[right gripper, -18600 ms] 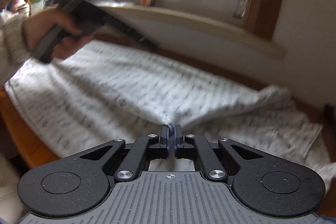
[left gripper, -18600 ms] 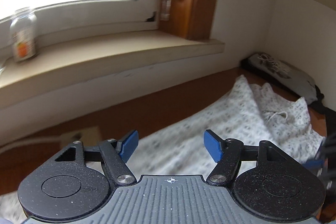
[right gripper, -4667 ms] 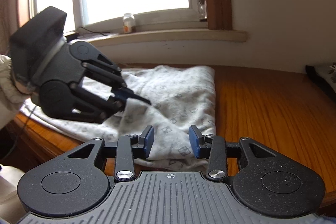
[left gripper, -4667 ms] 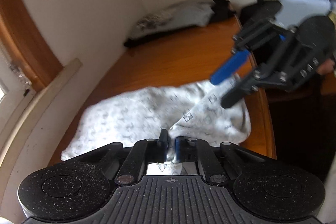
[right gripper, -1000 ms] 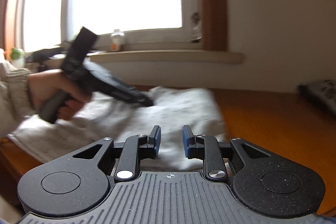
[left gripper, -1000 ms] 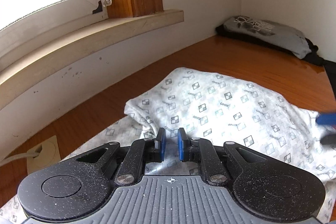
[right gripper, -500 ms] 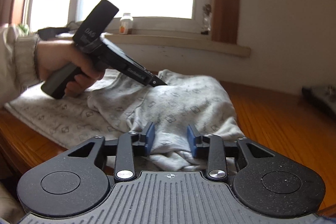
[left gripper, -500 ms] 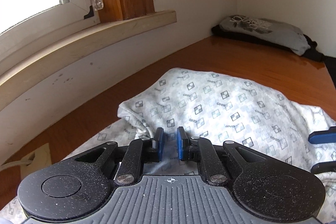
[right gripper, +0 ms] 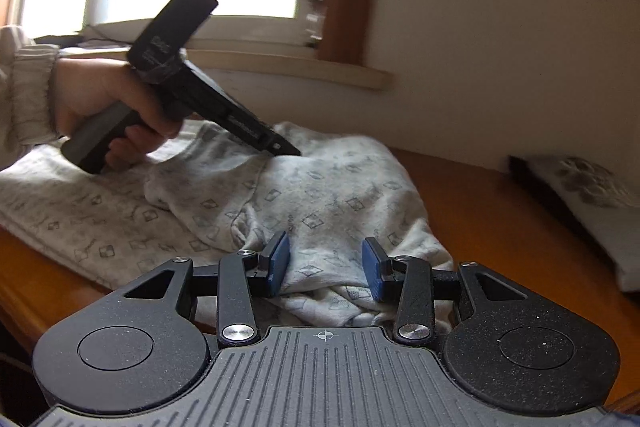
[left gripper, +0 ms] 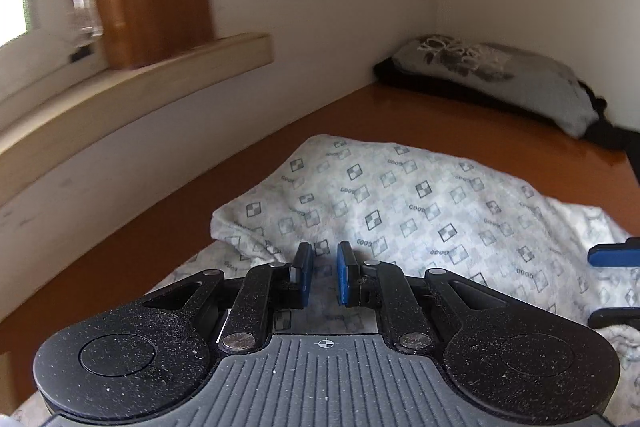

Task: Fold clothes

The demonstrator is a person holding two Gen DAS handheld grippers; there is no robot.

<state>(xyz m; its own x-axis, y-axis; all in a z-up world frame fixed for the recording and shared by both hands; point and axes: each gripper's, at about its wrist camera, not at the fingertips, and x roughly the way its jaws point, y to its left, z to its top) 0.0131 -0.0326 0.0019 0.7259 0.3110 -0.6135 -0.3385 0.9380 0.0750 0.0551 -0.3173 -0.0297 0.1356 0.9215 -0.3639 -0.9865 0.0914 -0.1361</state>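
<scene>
Garment: white patterned garment (left gripper: 404, 203) lies bunched in folds on the wooden table (left gripper: 460, 123), printed with small checkered squares and tiny words, seemingly "GOOD".
Left gripper (left gripper: 322, 277): narrow gap between blue pads, cloth beneath; whether it pinches fabric, I cannot tell.
Right gripper (right gripper: 325, 269): jaws opening, released, fabric lying between them.
Room: windowsill (left gripper: 132, 83), cream walls, folded grey clothing (left gripper: 492, 75) in the far corner.
Unclear: window side blurred; left hand (right gripper: 116, 107) partly hidden by handle.
</scene>
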